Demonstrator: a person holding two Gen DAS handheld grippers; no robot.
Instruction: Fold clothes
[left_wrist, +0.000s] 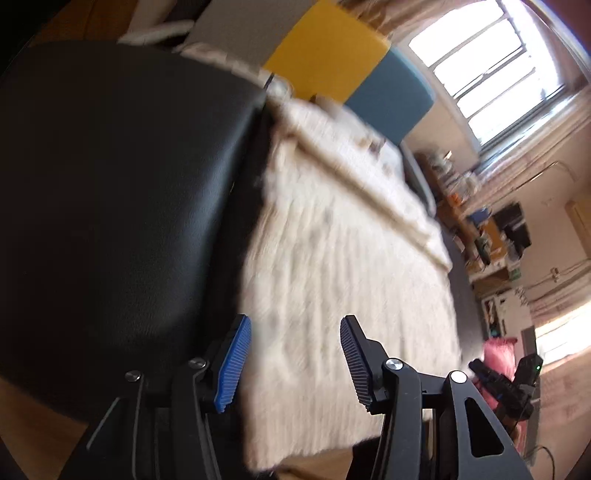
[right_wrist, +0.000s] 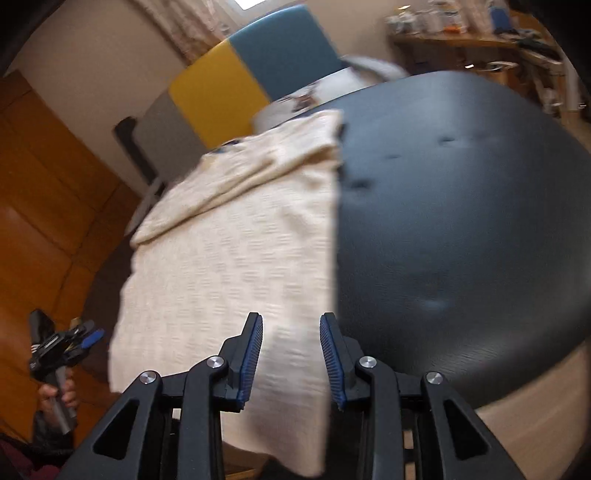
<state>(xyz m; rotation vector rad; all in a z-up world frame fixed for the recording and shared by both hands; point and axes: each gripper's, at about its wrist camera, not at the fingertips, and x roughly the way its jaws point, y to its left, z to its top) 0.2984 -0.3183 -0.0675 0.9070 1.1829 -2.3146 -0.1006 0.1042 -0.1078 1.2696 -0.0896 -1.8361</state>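
Cream knitted garments (right_wrist: 229, 258): one was seen
Black round seats (right_wrist: 461, 229): one
Grippers: two were counted, left gripper (left_wrist: 291, 363), right gripper (right_wrist: 291, 356)

Left gripper (left_wrist: 293, 363), jaws parted and empty, above a cream knit garment (left_wrist: 332, 277) spread on a black cushion (left_wrist: 122, 192). Beyond it, yellow (left_wrist: 325, 55) and blue panels (left_wrist: 391, 99); window (left_wrist: 491, 62) at right. Motion blur obscures the knit's far end, possibly a folded sleeve.

Left gripper (left_wrist: 295, 362) and right gripper (right_wrist: 291, 356): black linkage arms, silver screws, ribbed blue finger pads (right_wrist: 253, 356); dark sleeve (right_wrist: 48, 439).
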